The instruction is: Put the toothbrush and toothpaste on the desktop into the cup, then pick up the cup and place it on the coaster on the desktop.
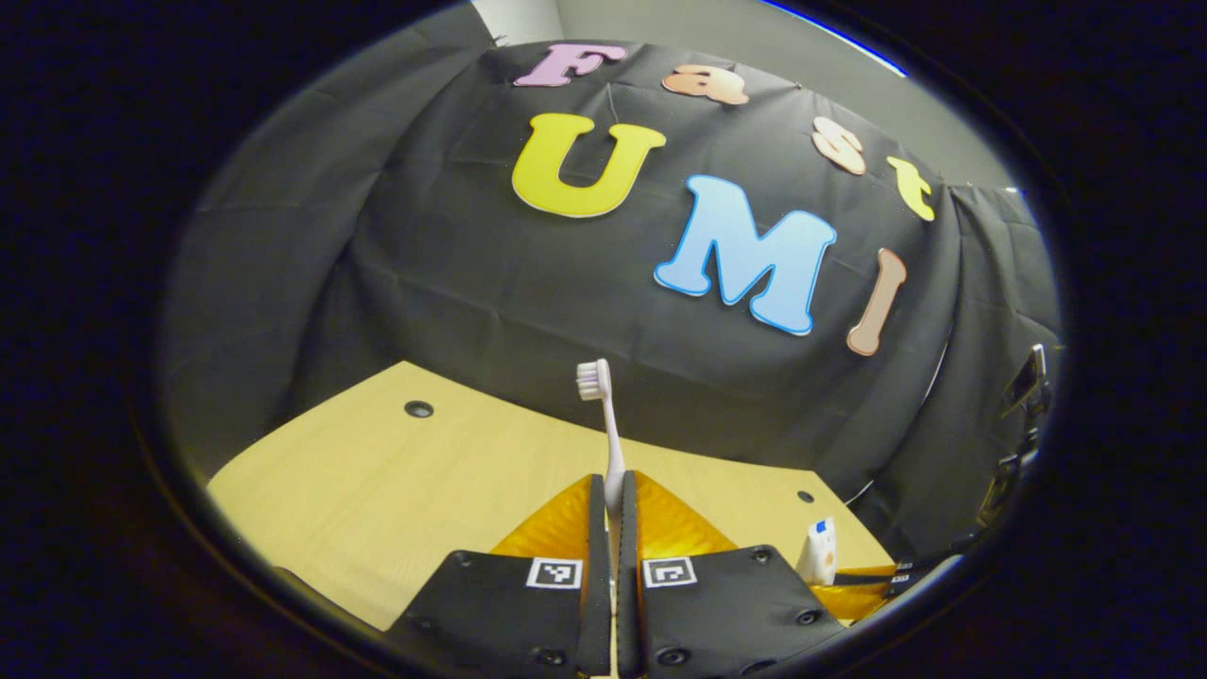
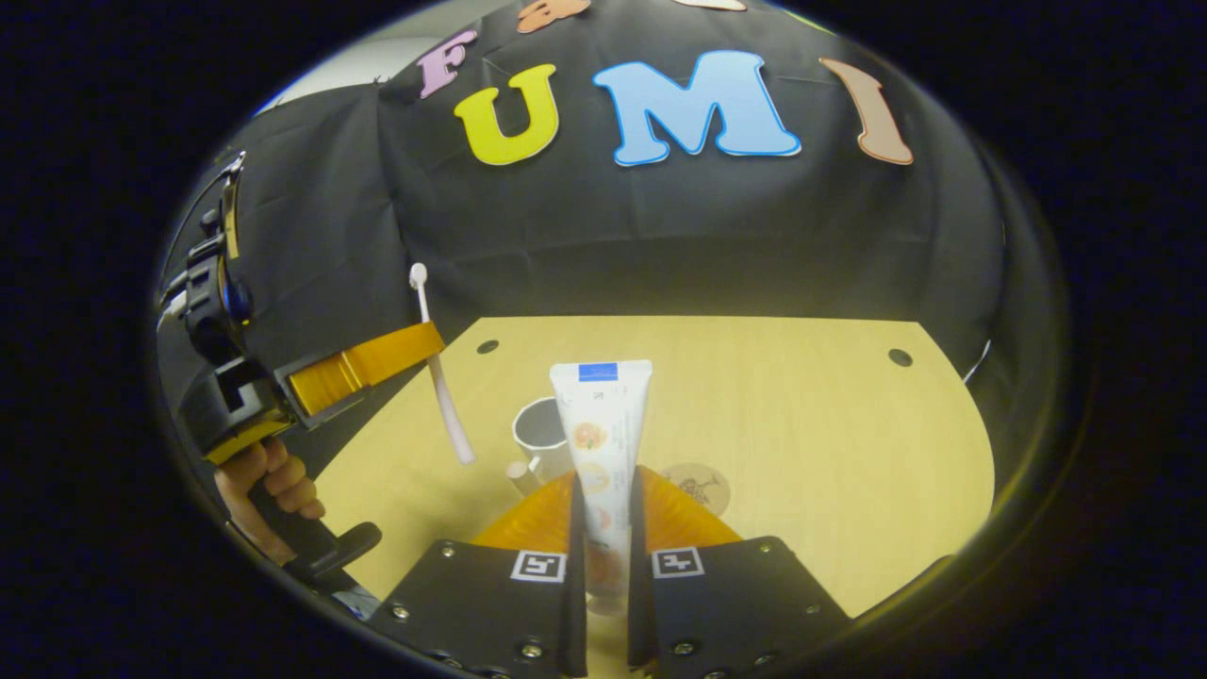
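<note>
In the left gripper view, we saw the left gripper (image 1: pixel 613 486) clamped on the handle of the toothbrush (image 1: pixel 608 429), both fingers pressed against it. The toothbrush stood nearly upright, bristle head at the top, raised above the wooden desktop (image 1: pixel 377 481). At the lower right of that view, the end of the toothpaste tube (image 1: pixel 818 552) was visible.

In the right gripper view, we saw the right gripper (image 2: pixel 603 490) clamped on the toothpaste tube (image 2: pixel 602 424), both fingers pressed against its sides. The tube stood upright with its flat crimped end at the top, held above the desktop (image 2: pixel 830 443).

Behind the tube, slightly to its left, the grey cup (image 2: pixel 542 429) stood upright on the desktop with its mouth open. The round coaster (image 2: pixel 702 483) lay flat on the desktop just to the right of the tube, near the cup but apart from it.

At the left of the right gripper view, we saw the left gripper (image 2: pixel 429 341) held by a hand (image 2: pixel 269 486), carrying the toothbrush (image 2: pixel 443 387) tilted, head up, its lower end hanging to the left of the cup and above the desktop.

Neither the toothbrush nor the toothpaste was in the cup, and the cup was not on the coaster
</note>
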`<state>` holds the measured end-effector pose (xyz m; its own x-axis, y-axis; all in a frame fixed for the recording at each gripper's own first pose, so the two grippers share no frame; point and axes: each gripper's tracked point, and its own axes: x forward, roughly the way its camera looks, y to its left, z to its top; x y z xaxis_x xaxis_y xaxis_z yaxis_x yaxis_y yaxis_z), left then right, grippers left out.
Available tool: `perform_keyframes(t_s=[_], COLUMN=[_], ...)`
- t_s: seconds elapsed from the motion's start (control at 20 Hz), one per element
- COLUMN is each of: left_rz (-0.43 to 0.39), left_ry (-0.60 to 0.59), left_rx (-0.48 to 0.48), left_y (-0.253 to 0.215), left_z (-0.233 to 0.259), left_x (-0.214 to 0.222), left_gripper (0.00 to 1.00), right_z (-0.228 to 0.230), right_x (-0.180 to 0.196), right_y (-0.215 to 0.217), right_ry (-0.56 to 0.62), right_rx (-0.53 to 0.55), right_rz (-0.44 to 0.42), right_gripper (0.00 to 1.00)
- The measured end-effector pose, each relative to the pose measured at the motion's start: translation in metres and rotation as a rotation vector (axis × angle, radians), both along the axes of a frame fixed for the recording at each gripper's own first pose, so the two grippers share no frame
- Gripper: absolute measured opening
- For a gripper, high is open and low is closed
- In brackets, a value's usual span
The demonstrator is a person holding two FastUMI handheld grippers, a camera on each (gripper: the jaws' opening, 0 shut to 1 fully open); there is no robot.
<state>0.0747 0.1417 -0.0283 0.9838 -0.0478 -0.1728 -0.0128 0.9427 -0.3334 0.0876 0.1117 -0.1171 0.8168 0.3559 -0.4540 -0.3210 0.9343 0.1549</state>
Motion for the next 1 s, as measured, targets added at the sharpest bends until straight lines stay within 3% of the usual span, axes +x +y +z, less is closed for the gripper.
perform_keyframes(t_s=[0.25,0.45,0.75,0.8,0.9,1.0], left_rz=[0.017,0.023,0.004,-0.01,-0.027,-0.034], left_ry=[-0.07,-0.028,0.053,0.069,0.099,0.117], left_rx=[-0.034,-0.044,0.03,0.031,0.042,0.051], left_y=[0.005,0.004,-0.003,-0.006,-0.01,-0.011], left_z=[-0.002,-0.037,-0.087,-0.094,-0.105,-0.109], left_x=[0.042,0.071,0.089,0.088,0.084,0.081], left_gripper=[0.09,0.09,0.09,0.15,0.16,0.1], right_z=[-0.002,-0.003,-0.003,-0.002,0.002,0.008], right_x=[0.004,0.007,0.016,0.018,0.025,0.03], right_y=[-0.009,-0.016,-0.013,-0.011,-0.008,-0.004], right_ry=[0.022,0.029,0.041,0.039,0.033,0.025], right_rx=[-0.011,-0.019,0.001,0.003,0.011,0.019], right_rz=[-0.03,-0.047,-0.051,-0.051,-0.05,-0.046], right_gripper=[0.18,0.18,0.18,0.18,0.18,0.18])
